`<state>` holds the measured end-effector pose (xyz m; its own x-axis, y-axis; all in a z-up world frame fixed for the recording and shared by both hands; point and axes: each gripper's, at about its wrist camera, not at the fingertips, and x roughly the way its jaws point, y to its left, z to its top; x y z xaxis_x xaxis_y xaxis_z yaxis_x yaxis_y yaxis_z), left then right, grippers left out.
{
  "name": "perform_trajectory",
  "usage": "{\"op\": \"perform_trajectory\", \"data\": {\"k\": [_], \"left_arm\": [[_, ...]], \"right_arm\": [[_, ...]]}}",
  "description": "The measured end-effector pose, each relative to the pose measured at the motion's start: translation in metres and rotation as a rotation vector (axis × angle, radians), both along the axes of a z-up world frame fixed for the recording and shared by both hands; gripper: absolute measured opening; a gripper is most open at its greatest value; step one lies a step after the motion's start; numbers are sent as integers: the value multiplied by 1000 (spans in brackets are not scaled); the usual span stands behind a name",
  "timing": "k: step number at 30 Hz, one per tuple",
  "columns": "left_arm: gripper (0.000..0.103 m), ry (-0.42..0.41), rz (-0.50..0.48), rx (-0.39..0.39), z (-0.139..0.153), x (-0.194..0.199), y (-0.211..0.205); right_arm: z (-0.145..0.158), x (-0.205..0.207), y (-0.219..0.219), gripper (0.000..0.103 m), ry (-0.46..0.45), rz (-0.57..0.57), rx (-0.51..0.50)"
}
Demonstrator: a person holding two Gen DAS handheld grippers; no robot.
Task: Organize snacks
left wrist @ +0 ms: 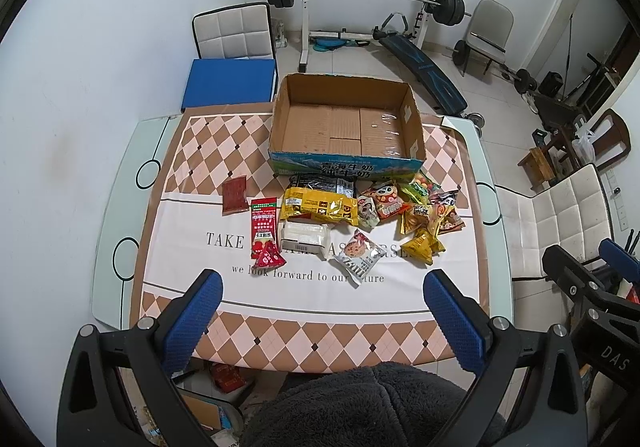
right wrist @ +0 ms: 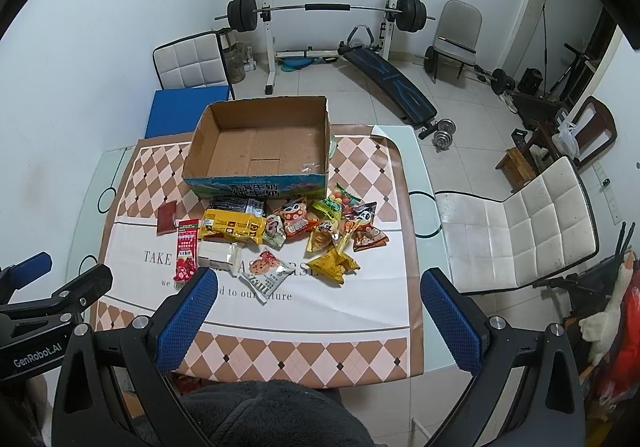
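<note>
Both grippers are being held above the near edge of the counter (left wrist: 120, 207), each with its jaws spread wide and nothing between them. The left gripper (left wrist: 322, 321) is being aimed at the middle of the patterned cloth (left wrist: 312, 311), and the right gripper (right wrist: 318, 321) is being kept just beside it, further toward the white chair (right wrist: 520, 231).

The snacks are being left loose on the cloth, in a scatter just in front of the cardboard box (left wrist: 346, 123), which is standing open and bare inside at the far edge of the counter. A yellow bag (left wrist: 320, 207) is lying nearest the box front, overlapping a black packet (left wrist: 324, 183). A dark red packet (left wrist: 234, 195) is lying apart at the left, and a long red sachet (left wrist: 264, 233) is lying near it, just beside a white wrapped block (left wrist: 306, 239). A silver cookie packet (left wrist: 360, 257) is lying closest to the jaws. At the right, several small bright packets (left wrist: 416, 207) are being shown heaped together, touching one another.

A dark fleece garment (left wrist: 360, 403) of the person is being seen below the grippers.
</note>
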<state>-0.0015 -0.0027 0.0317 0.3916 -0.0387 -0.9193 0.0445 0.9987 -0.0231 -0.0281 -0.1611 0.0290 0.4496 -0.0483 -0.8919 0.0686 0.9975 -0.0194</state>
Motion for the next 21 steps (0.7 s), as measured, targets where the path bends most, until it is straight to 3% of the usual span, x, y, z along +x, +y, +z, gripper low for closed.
{"op": "perform_trajectory", "data": {"k": [21], "left_arm": [[103, -5, -1, -1, 1, 0, 0]], "right_arm": [[6, 2, 3, 103, -3, 2, 1]]}}
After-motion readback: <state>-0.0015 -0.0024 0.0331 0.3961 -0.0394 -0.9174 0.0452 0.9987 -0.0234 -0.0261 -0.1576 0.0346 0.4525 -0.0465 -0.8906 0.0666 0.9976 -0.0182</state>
